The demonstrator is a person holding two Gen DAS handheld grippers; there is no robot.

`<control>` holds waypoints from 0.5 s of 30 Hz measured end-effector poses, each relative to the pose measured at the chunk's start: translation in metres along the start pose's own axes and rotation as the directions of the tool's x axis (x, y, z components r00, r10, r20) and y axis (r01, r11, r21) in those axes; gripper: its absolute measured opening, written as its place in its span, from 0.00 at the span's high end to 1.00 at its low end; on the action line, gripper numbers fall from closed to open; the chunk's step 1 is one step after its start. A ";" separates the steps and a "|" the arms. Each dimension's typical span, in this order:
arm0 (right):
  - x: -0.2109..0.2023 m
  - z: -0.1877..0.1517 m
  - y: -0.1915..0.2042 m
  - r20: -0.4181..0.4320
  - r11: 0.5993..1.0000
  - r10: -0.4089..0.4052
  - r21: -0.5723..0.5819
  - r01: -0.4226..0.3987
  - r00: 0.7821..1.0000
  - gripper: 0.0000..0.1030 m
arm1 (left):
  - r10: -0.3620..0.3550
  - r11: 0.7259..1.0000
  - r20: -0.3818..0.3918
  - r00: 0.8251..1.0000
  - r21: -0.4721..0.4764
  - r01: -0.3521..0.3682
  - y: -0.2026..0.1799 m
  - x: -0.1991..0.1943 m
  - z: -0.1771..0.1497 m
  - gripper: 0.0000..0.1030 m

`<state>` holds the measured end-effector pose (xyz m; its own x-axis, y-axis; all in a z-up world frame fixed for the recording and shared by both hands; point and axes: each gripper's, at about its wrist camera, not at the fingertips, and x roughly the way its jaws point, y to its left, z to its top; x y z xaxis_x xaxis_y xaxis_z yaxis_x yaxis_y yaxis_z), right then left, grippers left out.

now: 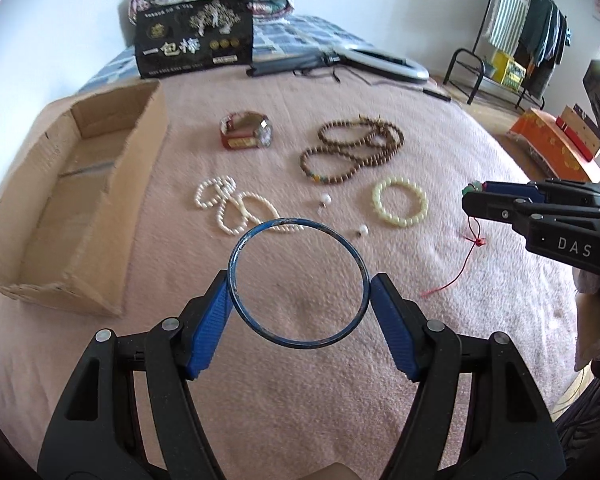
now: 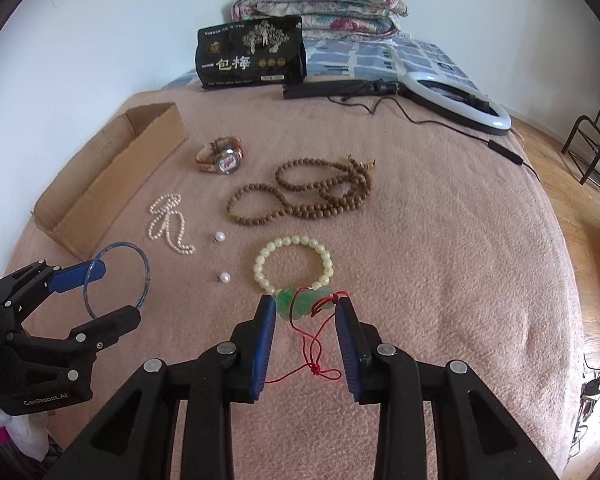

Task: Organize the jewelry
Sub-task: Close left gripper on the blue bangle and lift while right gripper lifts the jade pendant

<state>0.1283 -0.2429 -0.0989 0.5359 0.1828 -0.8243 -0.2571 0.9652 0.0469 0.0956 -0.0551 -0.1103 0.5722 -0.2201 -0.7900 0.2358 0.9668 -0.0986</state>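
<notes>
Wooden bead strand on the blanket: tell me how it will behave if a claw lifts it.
The wooden bead strand lies in loose overlapping loops, so it will likely hang floppy and trail. Round beads may slip between flat pads. The fuzzy blanket probably keeps it from sliding far when nudged.

Pearl strand (image 1: 236, 208) beyond the left fingers (image 1: 210, 332) was blurred, its near loop hidden behind the blue bangle (image 1: 236, 252). Small print on the black packet (image 2: 251, 53) was unreadable. Clothes rack (image 1: 512, 36) was cut off.

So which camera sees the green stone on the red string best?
The right wrist view: the green pendant sits close up between the right gripper, carving and red cord clear. The left wrist view shows only a green sliver at that gripper's tip, plus the cord hanging down.
</notes>
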 end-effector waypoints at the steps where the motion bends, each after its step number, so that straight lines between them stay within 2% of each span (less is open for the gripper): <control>1: -0.003 0.002 0.002 0.009 1.000 0.001 -0.002 -0.001 1.000 0.70 | 0.003 1.000 0.010 1.000 -0.003 -0.003 0.002 -0.004 0.002 0.31; 15: -0.036 0.041 0.049 0.124 0.997 0.079 -0.035 -0.075 0.989 0.70 | 0.043 0.996 0.104 0.994 -0.078 -0.035 0.048 -0.047 0.021 0.31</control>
<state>0.1296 -0.1944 -0.0437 0.6093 0.2801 -0.7418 -0.3250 0.9416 0.0886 0.0970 -0.0012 -0.0651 0.6608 -0.1903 -0.7261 0.1537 0.9811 -0.1173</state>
